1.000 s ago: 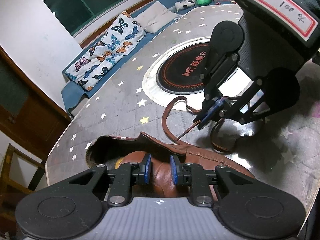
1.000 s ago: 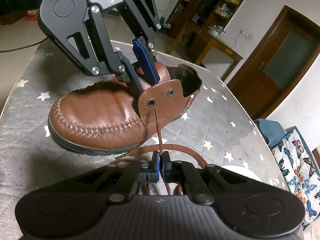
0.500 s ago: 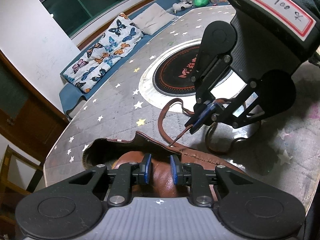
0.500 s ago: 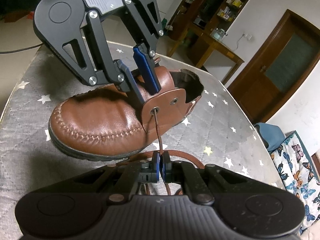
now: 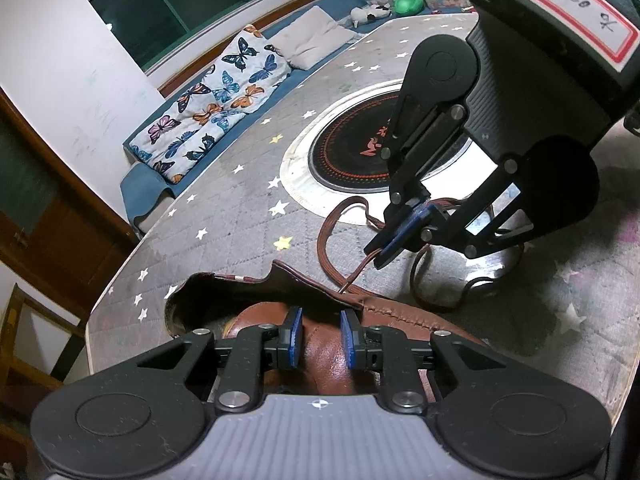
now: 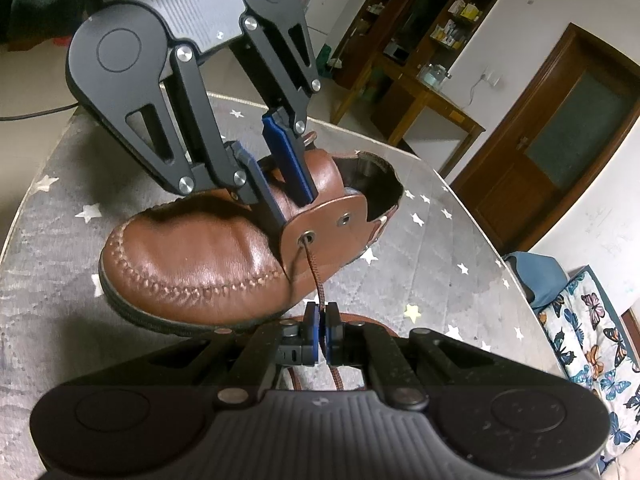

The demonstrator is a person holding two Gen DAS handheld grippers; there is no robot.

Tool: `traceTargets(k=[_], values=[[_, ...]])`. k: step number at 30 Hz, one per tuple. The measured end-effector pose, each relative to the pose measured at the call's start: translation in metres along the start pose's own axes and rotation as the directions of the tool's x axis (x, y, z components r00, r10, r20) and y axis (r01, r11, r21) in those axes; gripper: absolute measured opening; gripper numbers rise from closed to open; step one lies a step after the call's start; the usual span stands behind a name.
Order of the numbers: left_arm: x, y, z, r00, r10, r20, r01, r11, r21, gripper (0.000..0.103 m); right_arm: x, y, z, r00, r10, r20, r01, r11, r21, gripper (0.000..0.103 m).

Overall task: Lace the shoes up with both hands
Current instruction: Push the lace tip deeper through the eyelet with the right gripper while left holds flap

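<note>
Shoe sits on the starred table, toe raised; our left gripper clamps its tongue, our right gripper is pinched shut on the lace just outside the front eyelet; we judge threading is in hand; next we need a steady pull, then the rear eyelet.

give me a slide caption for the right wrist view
Right gripper pinches the brown braided lace leading from an eyelet of the brown leather shoe, while the left gripper grips its tongue.
</note>
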State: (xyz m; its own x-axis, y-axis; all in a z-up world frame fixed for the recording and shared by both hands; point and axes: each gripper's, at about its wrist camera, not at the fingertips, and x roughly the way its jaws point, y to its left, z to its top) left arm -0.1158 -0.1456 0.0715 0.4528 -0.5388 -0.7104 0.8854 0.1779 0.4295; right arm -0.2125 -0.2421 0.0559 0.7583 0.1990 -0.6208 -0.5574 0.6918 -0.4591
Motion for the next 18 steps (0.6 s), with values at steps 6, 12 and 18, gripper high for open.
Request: traceTargets(k=[6,12,18], values=[[0.0001,0.0009,-0.0008,1.0,0.001,0.0,-0.001,1.0,-0.003,0.023,0.0005,-0.0006,0.0023,1.0,0.003,0.009,-0.003,1.0,0.002,0.002],[0.0012,0.0032,-0.0022,1.0,0.0,0.002,0.0,1.0,-0.004,0.023,-0.0001,-0.0004,0.0044,1.0,0.006,0.017,-0.006,1.0,0.001,0.002],[0.0033,0.0056,-0.0022,1.0,-0.004,0.0,0.004,1.0,0.0,0.023,-0.0008,0.0,0.0042,1.0,0.01,0.021,-0.01,1.0,0.004,0.002]])
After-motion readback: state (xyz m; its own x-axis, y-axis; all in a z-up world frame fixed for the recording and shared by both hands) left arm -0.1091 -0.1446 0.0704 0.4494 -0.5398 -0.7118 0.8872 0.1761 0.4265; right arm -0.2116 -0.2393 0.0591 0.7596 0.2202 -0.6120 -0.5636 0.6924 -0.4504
